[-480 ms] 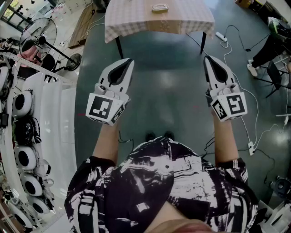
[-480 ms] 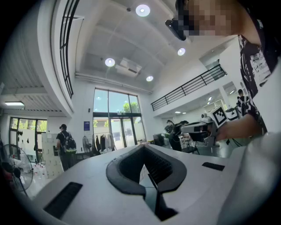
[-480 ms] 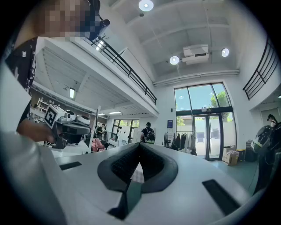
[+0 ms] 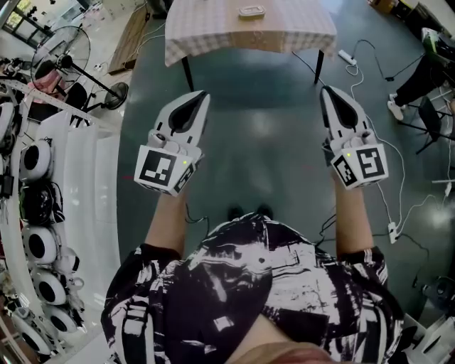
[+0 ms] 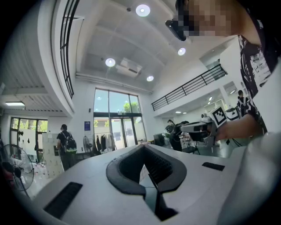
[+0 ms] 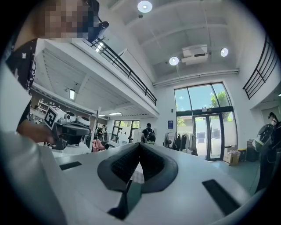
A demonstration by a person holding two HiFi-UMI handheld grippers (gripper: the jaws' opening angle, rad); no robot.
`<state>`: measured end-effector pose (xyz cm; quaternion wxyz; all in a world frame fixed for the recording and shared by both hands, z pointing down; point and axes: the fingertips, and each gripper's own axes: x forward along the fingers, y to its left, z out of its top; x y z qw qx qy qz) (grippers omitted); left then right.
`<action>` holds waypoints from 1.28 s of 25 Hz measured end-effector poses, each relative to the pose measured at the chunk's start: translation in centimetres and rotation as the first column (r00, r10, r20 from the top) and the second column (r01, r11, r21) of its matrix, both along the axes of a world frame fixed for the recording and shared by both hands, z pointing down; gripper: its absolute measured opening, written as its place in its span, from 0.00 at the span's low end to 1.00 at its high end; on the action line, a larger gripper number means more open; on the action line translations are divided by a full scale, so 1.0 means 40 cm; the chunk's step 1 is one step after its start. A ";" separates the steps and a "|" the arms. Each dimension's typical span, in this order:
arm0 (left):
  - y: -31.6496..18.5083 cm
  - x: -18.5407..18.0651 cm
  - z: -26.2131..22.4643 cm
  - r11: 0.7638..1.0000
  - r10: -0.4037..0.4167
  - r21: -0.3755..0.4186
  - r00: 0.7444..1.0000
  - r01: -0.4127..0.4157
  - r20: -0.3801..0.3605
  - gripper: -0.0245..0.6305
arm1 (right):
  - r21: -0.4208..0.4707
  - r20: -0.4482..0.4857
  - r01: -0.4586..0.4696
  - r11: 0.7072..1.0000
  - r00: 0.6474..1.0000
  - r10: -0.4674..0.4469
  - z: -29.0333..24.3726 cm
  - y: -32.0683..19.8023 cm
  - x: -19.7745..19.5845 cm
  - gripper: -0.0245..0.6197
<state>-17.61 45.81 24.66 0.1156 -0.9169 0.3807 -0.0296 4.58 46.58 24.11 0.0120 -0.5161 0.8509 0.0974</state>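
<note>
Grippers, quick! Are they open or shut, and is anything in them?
Left gripper: jaws shut, holding nothing.
Right gripper: jaws shut, holding nothing.

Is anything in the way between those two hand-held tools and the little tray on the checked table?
Nothing visible. Only bare grey floor lies between the left tool, the right tool and the table bearing the little tray. A power strip lies off to the right.
</note>
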 end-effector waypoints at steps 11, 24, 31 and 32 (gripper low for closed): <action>0.005 -0.007 -0.009 1.000 -0.010 0.004 1.000 0.010 -0.005 0.04 | 0.030 0.099 -0.040 0.999 0.994 0.036 -0.022 -0.027 0.046 0.93; 0.010 0.032 -0.012 1.000 -0.025 0.003 1.000 0.025 0.002 0.04 | 0.018 0.062 -0.013 1.000 0.998 0.012 -0.001 -0.005 0.074 0.93; -0.007 0.104 -0.009 0.999 -0.048 0.005 0.999 0.047 0.025 0.04 | -0.006 0.044 0.007 1.000 0.999 -0.007 0.034 -0.019 0.152 0.93; -0.011 0.117 -0.008 0.998 -0.057 0.002 0.998 0.057 0.027 0.04 | -0.011 0.045 0.015 1.000 0.999 -0.014 0.038 -0.022 0.165 0.93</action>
